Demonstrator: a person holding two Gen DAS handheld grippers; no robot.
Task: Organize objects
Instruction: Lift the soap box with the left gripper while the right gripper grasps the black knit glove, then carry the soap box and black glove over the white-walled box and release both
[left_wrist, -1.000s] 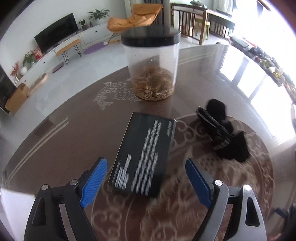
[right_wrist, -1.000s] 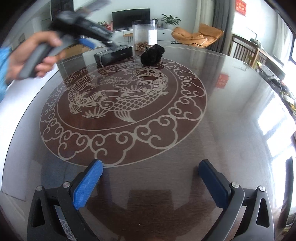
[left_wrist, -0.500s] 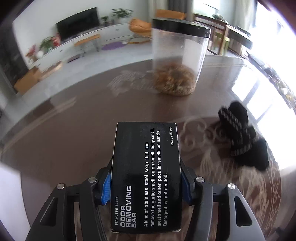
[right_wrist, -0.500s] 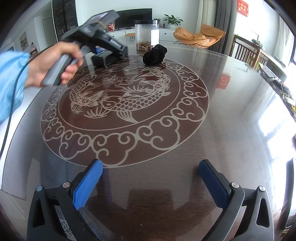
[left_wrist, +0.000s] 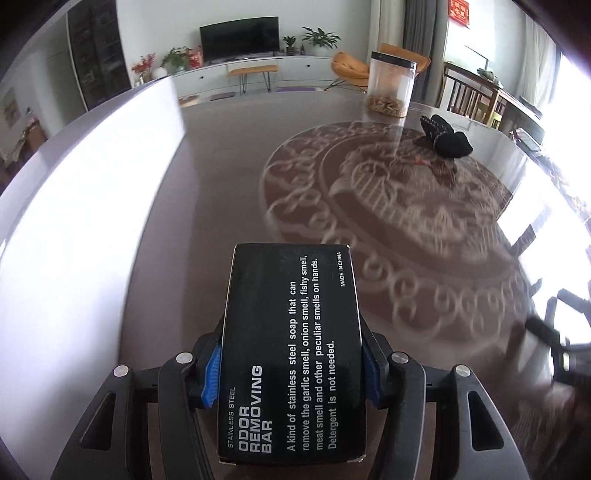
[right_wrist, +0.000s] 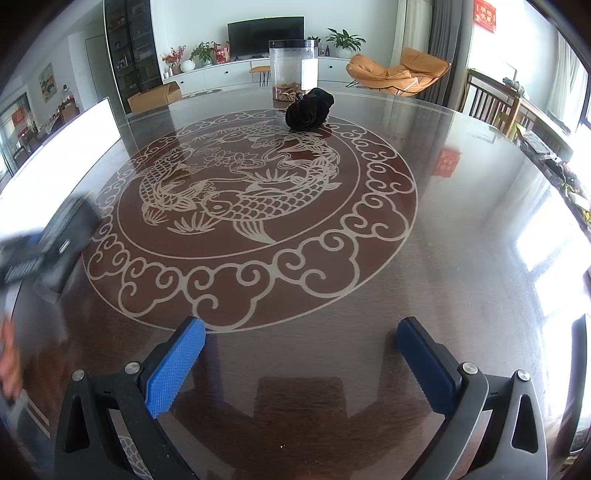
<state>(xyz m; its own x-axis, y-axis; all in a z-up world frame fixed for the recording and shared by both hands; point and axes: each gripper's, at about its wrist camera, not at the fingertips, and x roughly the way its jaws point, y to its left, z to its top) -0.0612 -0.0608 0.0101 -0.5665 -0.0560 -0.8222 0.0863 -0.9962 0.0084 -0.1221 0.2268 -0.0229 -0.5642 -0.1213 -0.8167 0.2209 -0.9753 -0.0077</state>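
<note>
My left gripper (left_wrist: 291, 373) is shut on a black box (left_wrist: 291, 350) printed "Odor Removing Bar" and holds it above the near left part of the round table (left_wrist: 207, 192). The box shows blurred at the left edge of the right wrist view (right_wrist: 64, 236). A black sock bundle (left_wrist: 445, 138) lies at the far side of the table, also in the right wrist view (right_wrist: 309, 109). A clear jar with a black lid (left_wrist: 390, 85) stands behind it (right_wrist: 293, 70). My right gripper (right_wrist: 301, 363) is open and empty over the table's near edge.
The glass-topped table carries a fish medallion pattern (right_wrist: 240, 199). A white panel (left_wrist: 85, 177) borders the table's left side. Wooden chairs (right_wrist: 491, 103) stand at the far right. An orange lounge chair (right_wrist: 399, 74) and a TV console lie beyond.
My left gripper closed on the black box, lifted it, and carried it back from the jar toward the near left of the table. The right gripper stayed still and open.
</note>
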